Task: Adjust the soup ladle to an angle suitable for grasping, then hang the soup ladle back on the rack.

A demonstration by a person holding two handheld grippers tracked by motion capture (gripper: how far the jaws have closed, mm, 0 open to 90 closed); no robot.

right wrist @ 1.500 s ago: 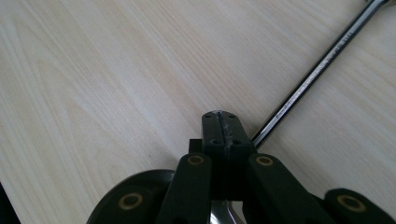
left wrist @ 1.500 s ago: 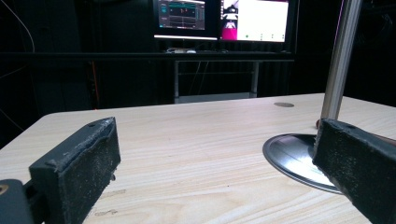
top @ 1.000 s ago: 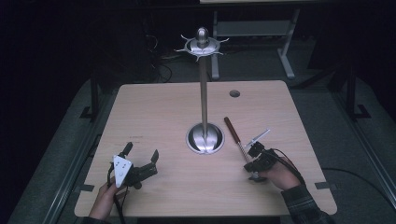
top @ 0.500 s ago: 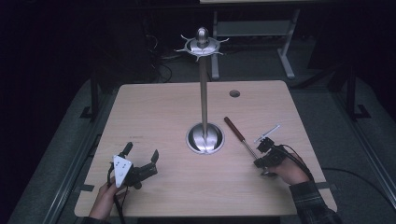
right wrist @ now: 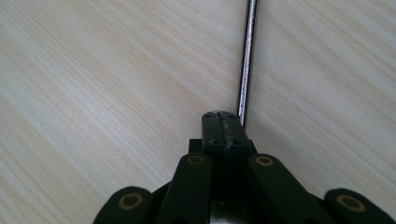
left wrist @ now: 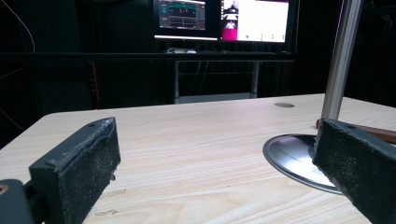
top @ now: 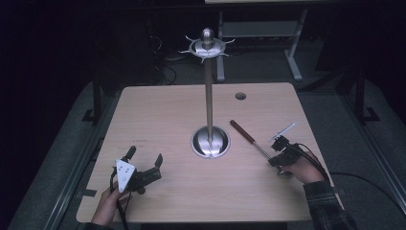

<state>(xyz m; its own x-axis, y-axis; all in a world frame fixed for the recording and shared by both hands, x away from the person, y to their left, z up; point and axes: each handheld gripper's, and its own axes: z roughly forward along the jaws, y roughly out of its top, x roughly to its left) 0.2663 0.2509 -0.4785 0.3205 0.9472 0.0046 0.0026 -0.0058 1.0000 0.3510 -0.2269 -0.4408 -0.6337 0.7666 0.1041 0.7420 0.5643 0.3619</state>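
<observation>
Our left gripper rests spread wide. Our right gripper is clenched beside the tool, gripping nothing. It looks stiff, slim, slippery; grasp its wooden handle.

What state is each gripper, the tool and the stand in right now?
Left gripper: open, empty, low over the table.
Right gripper: jaws shut, tip beside the metal shaft; grip unclear.
Red-handled tool: lying flat.
Metal stand: upright, hooks empty.

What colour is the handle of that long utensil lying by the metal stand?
Dark reddish-brown handle, on a silvery shaft; the high view shows it best.
</observation>
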